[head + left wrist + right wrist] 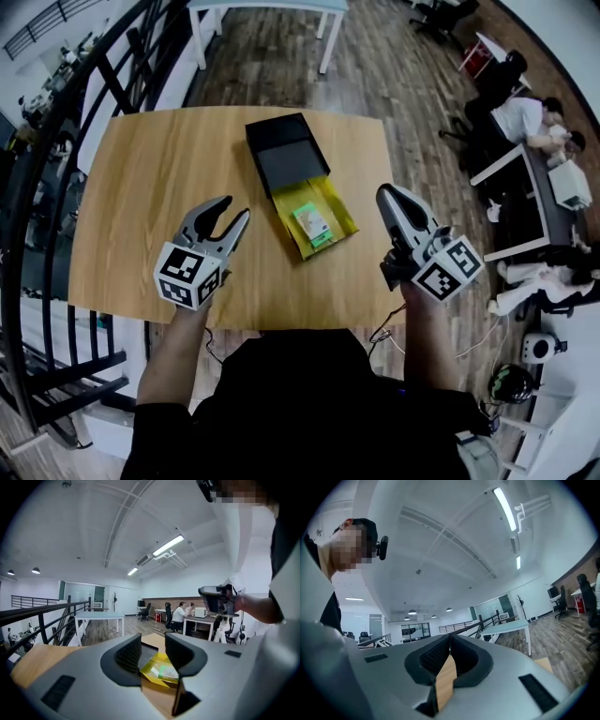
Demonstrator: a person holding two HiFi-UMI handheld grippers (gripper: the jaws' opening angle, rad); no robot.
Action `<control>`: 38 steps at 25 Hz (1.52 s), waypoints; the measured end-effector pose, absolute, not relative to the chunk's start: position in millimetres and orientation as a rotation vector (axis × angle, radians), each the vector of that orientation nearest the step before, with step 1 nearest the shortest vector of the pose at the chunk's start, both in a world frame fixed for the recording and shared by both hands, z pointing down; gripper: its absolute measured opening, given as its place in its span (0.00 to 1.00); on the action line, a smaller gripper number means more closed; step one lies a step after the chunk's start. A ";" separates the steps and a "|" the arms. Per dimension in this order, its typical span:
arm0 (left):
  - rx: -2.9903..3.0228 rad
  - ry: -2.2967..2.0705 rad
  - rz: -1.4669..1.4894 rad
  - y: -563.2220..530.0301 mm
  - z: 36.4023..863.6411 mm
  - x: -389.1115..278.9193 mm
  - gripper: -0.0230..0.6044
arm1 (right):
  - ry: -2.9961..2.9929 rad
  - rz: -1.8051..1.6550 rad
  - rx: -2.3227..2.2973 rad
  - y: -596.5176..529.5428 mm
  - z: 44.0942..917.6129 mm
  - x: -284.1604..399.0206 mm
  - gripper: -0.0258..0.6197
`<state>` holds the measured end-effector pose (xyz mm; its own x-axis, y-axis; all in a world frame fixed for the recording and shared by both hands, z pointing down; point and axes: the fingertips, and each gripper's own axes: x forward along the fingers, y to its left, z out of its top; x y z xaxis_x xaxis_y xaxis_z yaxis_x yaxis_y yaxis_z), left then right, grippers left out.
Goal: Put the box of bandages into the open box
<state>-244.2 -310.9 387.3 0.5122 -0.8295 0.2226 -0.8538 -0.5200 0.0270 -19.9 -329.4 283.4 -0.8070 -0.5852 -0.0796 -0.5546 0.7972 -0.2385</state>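
Yellow open box [343,212] already holds the bandage box [312,225], task looks done; left gripper [234,208] released and empty, right gripper [386,194] clenched on nothing.

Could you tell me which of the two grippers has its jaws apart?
The left gripper: its jaws stand apart with nothing held, while the right gripper has its jaws closed together at the tips.

Your desk [141,187] has open wood left and right of the middle, so you can pass on either side. Obstacles: black box [286,150] at far centre, yellow tray [339,214] touching its near end. Left tool [234,208] hangs near-left of the tray, right tool [386,193] near its right. Railing [56,141] runs beyond the desk's left edge.
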 end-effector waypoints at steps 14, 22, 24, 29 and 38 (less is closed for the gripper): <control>2.559 -1.699 0.184 -275.9 354.5 -283.1 0.23 | 2.829 -0.090 -0.840 -304.6 246.2 -8.8 0.10; 2.503 -1.793 0.141 -288.6 340.0 -275.3 0.19 | 2.774 -0.062 -0.863 -317.8 247.4 23.6 0.09; 2.501 -1.811 0.147 -296.3 338.0 -272.3 0.17 | 2.783 -0.042 -0.850 -323.5 249.2 24.1 0.09; 2.506 -1.811 0.158 -308.2 335.8 -256.8 0.14 | 2.806 -0.039 -0.829 -336.0 261.0 21.6 0.09; 2.528 -1.774 0.160 -296.3 340.9 -241.5 0.11 | 2.882 -0.076 -0.788 -331.7 292.3 10.0 0.09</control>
